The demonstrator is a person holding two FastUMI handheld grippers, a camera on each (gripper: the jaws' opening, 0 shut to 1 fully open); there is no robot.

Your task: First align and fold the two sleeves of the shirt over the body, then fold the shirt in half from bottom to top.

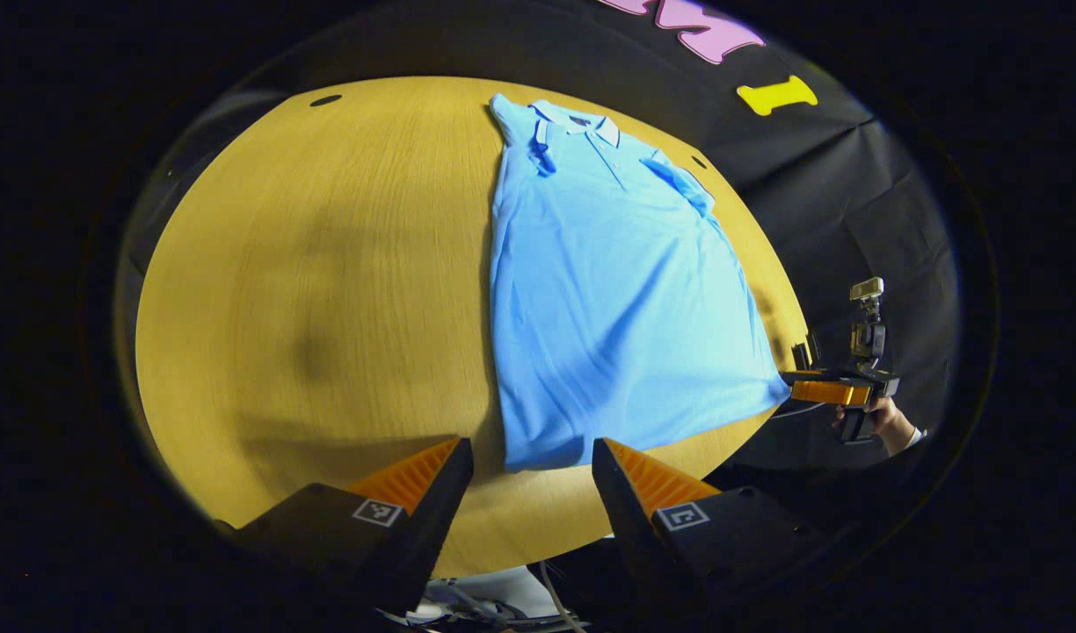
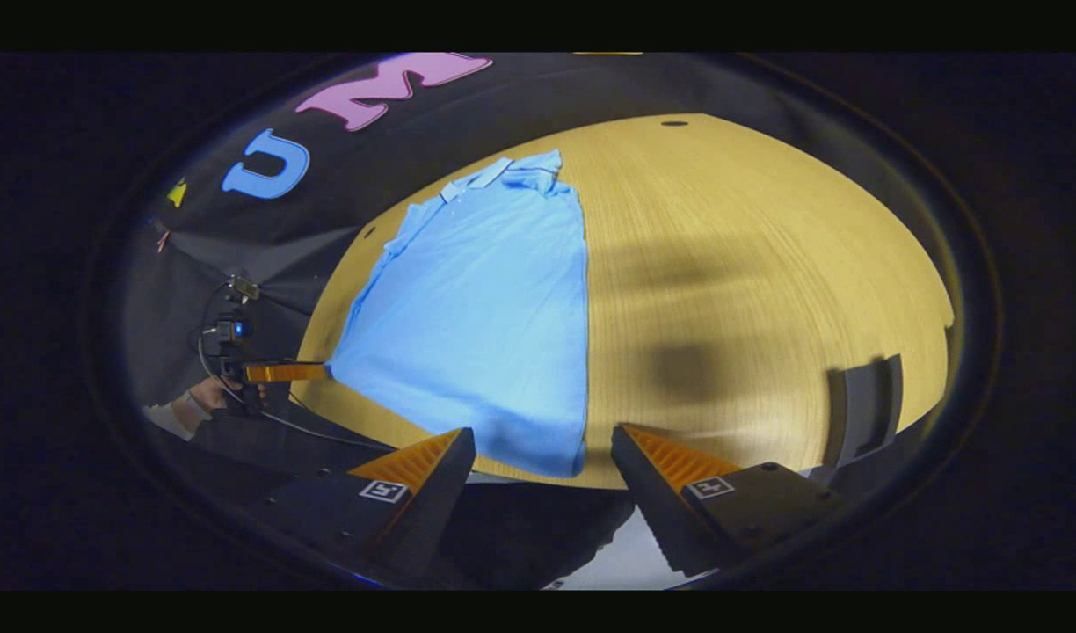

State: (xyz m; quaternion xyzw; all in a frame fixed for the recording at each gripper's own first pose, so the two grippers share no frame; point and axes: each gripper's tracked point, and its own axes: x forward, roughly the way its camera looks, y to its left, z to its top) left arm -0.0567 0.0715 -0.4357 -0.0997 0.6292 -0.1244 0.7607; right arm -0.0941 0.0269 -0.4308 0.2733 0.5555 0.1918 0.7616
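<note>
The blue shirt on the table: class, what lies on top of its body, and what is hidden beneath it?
Both short sleeves lie folded over the blue shirt. Beneath it, the wooden table is covered, so anything under the cloth cannot be seen.

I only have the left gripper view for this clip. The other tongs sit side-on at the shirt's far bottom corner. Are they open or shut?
Observer: Open. In the right gripper view the right tongs stand spread. One bottom corner of the shirt lies just ahead of the gap, not pinched.
Operator: Is there anything on that side of the table that I miss?
Observer: A dark upright panel stands at the edge of the table, apart from the shirt.
Operator: How do my tongs look from there?
Observer: The left tongs point side-on at the hem's other corner, about level with the tabletop.
</note>
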